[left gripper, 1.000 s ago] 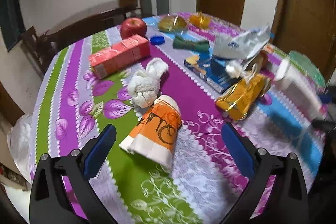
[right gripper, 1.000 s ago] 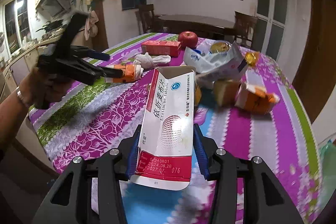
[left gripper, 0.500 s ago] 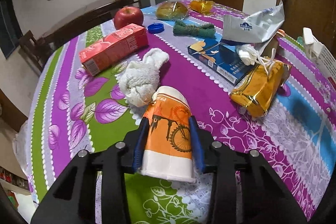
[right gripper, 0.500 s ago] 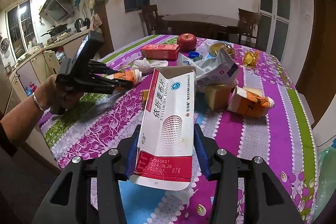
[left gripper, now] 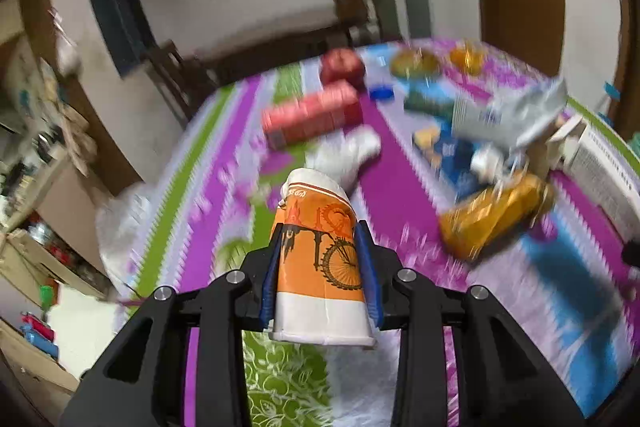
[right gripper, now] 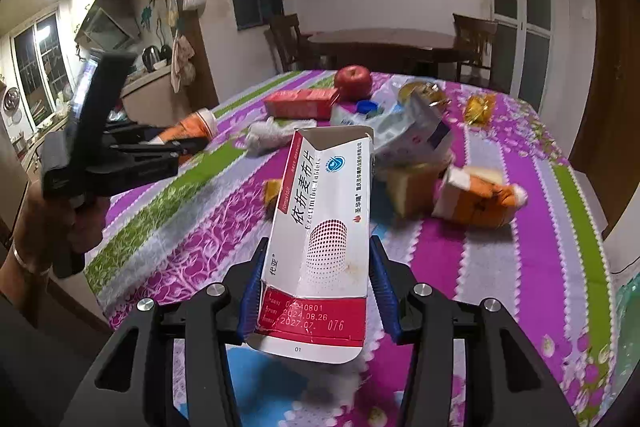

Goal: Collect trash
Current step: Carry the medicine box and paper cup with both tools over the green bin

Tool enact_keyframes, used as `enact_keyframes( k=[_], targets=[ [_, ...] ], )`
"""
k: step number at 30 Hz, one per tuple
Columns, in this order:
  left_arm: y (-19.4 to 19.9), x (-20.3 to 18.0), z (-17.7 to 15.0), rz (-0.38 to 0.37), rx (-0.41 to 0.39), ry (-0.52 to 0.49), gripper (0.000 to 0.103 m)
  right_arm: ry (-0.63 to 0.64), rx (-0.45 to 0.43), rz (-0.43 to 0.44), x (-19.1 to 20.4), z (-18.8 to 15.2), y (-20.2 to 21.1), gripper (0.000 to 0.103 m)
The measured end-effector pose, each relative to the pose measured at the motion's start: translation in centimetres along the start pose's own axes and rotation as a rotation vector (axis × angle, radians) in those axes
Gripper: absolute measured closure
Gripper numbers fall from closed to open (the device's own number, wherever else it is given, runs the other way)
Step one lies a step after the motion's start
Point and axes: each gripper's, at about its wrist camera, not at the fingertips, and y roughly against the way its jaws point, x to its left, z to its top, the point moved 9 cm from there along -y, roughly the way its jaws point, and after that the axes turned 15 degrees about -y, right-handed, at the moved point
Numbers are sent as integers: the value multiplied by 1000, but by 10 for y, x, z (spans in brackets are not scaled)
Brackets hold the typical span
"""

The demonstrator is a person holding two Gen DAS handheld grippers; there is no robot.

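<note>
My left gripper [left gripper: 318,267] is shut on an orange and white paper cup [left gripper: 318,259] with a bicycle print, held above the table's near edge. The cup also shows in the right wrist view [right gripper: 192,125], in the left gripper [right gripper: 188,147]. My right gripper [right gripper: 316,287] is shut on an open white and red medicine box [right gripper: 324,227], held over the table. More trash lies on the table: a white tissue wad [left gripper: 348,155], a gold wrapper [left gripper: 492,215], a silver foil bag [left gripper: 508,115], a crushed orange carton [right gripper: 476,199].
The round table has a striped purple and green cloth [right gripper: 200,227]. On it are a red juice box [left gripper: 312,115], a red apple [right gripper: 352,81], a blue bottle cap [left gripper: 380,91] and a blue box [left gripper: 452,147]. Chairs and a dark table [right gripper: 384,43] stand behind.
My left gripper closed on the paper cup and lifted it off the cloth, tilting upward. My right gripper kept hold of the medicine box and barely moved.
</note>
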Motion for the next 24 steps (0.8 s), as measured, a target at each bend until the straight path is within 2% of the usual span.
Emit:
enact_keyframes(
  k=[2, 8, 14, 24],
  targets=[
    [12, -4, 16, 32, -34, -2, 70, -5, -23, -16, -7, 7, 8, 54],
    [32, -44, 70, 6, -114, -54, 70, -65, -106, -92, -54, 38, 47, 54],
    [47, -101, 121, -57, -184, -133, 70, -165, -160, -185, -122, 56, 91, 54],
    [76, -215, 194, -181, -292, -281, 70, -358, -205, -351, -249, 58, 166, 54]
  ],
)
